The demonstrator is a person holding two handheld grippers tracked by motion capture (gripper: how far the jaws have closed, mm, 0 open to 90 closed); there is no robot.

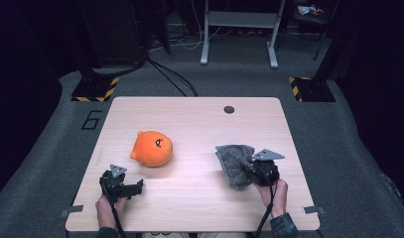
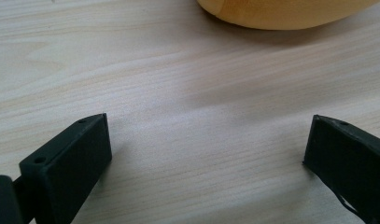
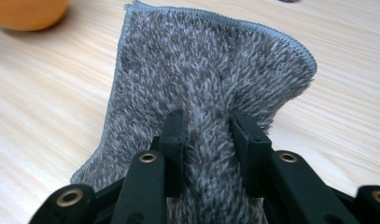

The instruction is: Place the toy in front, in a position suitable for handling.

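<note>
High view | wooden table | grey carpet, seemingly | dim room

The high view looks forward and down from above my side of the counter, far enough off to take in its whole top and the floor beyond. The left gripper view rides low on my left claw, skimming the wood, with the orange plush near at its top edge. The right gripper view sits on my right claw, close against the grey cloth; all three views share that plush and the wood.
</note>
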